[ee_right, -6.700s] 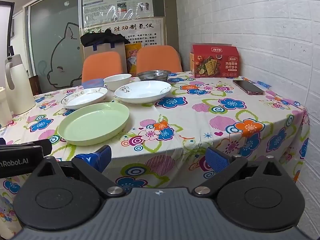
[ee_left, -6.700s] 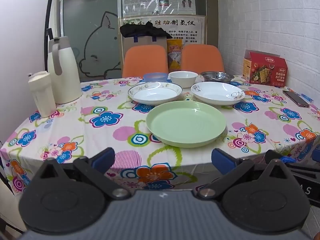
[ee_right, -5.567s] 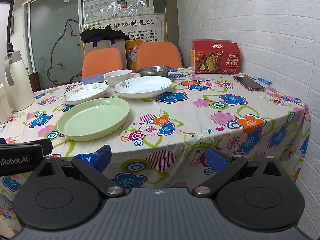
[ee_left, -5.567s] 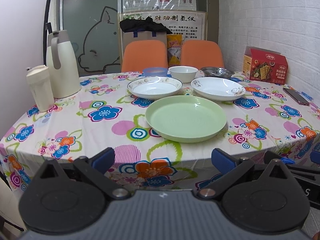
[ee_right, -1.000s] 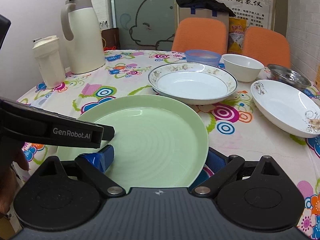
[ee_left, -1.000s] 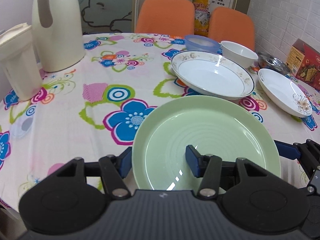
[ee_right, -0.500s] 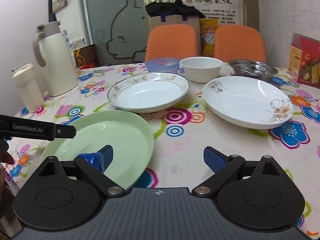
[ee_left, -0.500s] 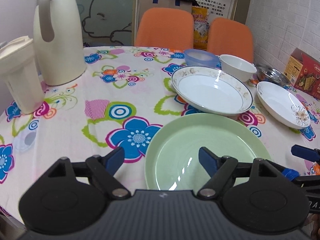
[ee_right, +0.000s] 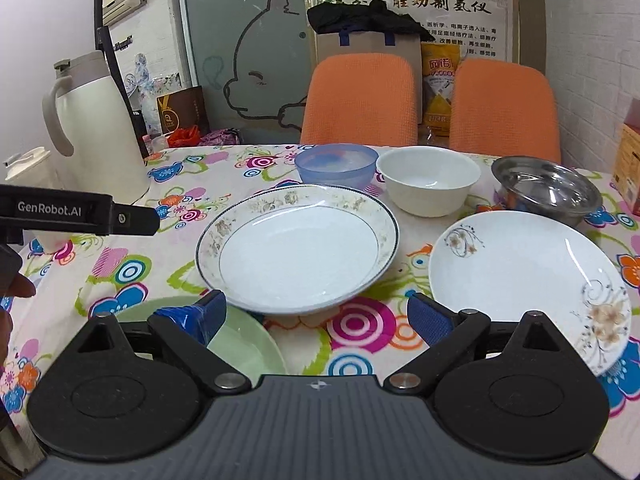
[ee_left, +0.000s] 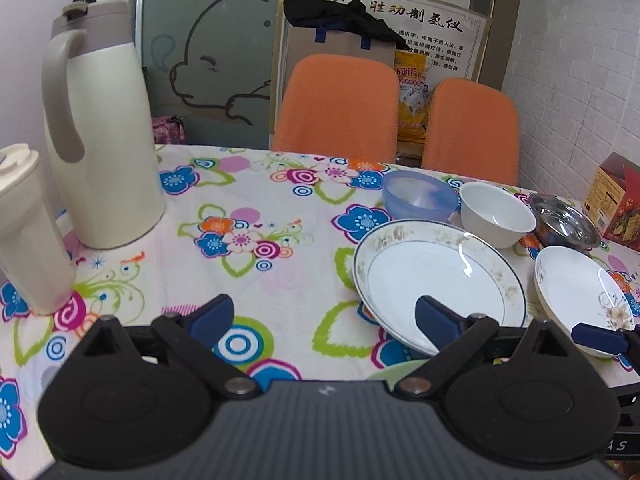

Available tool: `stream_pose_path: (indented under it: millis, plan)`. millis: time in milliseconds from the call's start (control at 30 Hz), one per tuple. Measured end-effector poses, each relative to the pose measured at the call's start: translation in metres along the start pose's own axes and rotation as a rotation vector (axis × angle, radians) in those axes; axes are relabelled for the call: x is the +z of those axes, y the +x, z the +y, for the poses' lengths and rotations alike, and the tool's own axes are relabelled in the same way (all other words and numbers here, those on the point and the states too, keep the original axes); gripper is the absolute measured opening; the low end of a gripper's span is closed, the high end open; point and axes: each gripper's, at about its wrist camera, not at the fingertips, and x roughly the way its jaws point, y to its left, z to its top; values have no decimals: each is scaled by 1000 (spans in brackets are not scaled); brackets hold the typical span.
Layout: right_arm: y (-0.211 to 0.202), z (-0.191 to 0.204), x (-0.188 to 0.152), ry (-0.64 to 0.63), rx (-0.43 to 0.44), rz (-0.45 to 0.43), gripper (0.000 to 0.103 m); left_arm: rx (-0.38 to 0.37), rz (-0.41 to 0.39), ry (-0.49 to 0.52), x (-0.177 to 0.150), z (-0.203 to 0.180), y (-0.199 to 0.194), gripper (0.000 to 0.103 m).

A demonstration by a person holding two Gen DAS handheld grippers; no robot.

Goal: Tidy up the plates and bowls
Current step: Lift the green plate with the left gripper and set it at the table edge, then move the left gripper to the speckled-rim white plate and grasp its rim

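Floral cloth covers the table, with the green plate at its near edge, under the right gripper. The gold-rimmed plate lies straight ahead, nearer this gripper. The left gripper hovers left. Both sets of tongs are spread wide, grasping nothing. Behind stand 3 bowls.

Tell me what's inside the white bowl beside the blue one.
Nothing visible: the white bowl shows a bare glossy interior, though its near wall hides part of the bottom. The blue bowl also looks empty.
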Motion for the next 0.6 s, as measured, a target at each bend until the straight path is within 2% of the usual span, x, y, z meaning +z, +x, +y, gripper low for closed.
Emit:
stream_pose_path:
  millis: [133,233,333,467,500,600]
  plan:
    - [28,-5,27,-34,-41,-11,85,-33,48,-6,20,-3,38,96]
    - [55,-9,39,-53,-47,28,85,-57,96,-14,33,-6,70,96]
    - [80,-9,40,-80,-31,86,85,-39,140,-19,39,-6,95,96]
    - [98,-11,30,-71,-28,143,85,-31,134,-19,41,2,101,96]
    - [99,-10,28,-57,-12,142,87,-28,134,-17,41,4,102,96]
    - [100,-5,30,-38,-36,134,87,-32,136,-4,40,6,103,96]
